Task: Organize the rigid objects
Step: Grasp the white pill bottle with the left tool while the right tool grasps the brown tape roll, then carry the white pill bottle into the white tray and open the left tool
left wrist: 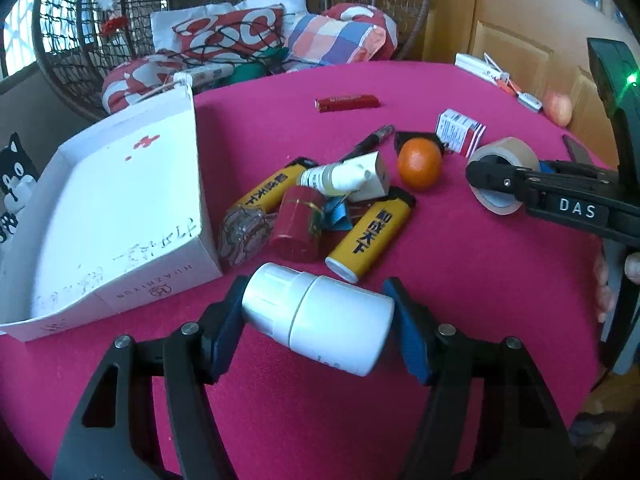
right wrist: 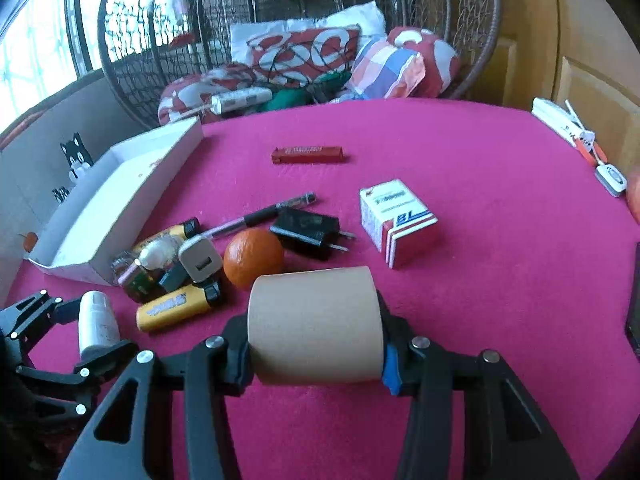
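A white plastic bottle (left wrist: 320, 316) lies on its side on the pink tablecloth. My left gripper (left wrist: 316, 306) has one pad on its cap and the other on its base, shut on it. The same bottle (right wrist: 96, 324) shows at the left edge of the right wrist view, between those fingers. A brown tape roll (right wrist: 316, 320) stands on edge between the pads of my right gripper (right wrist: 316, 346), which is shut on it. In the left wrist view that tape roll (left wrist: 516, 150) sits to the right with a black finger across it. An open white box (left wrist: 160, 288) stands at the left.
A pile beside the box holds two yellow lighters (left wrist: 368, 232), a red cap (left wrist: 298, 224), a spray bottle (left wrist: 332, 176) and a white charger (right wrist: 200, 260). An orange (right wrist: 254, 256), black plug (right wrist: 308, 228), pen (right wrist: 260, 216), small carton (right wrist: 396, 224) and red lighter (right wrist: 308, 155) lie farther back.
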A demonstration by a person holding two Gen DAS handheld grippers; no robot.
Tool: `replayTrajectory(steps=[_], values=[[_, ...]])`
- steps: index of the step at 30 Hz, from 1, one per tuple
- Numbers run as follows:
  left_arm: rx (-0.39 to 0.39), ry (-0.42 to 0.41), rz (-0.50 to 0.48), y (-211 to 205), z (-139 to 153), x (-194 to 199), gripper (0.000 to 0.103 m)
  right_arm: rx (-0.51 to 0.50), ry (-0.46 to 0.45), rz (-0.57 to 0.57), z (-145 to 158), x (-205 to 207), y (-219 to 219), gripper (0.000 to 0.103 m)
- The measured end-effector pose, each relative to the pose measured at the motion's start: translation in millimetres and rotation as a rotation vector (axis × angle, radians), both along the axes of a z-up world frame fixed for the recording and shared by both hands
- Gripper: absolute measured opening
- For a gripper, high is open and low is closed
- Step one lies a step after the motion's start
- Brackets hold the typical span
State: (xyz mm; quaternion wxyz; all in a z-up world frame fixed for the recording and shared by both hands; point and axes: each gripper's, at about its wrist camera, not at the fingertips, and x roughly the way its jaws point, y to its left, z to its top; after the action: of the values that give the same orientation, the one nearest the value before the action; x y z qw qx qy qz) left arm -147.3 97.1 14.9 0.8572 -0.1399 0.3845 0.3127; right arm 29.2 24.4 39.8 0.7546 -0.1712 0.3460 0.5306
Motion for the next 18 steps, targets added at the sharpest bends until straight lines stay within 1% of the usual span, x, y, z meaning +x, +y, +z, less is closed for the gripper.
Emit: replayTrajectory(steps=[4,9,18], values=[[0.013,-0.033,0.007,-3,11,-4,0.068,0.044,-0.001,0.008,16,-3,-6,0.048],[0.041,-0.080,0.020,-5,27,-11,0.068,0.087,-0.004,0.033,32,-12,-4,0.048],[0.078,-0.121,0.081,0,45,-26,0.068,0.112,-0.006,0.074,39,-27,3,0.048]])
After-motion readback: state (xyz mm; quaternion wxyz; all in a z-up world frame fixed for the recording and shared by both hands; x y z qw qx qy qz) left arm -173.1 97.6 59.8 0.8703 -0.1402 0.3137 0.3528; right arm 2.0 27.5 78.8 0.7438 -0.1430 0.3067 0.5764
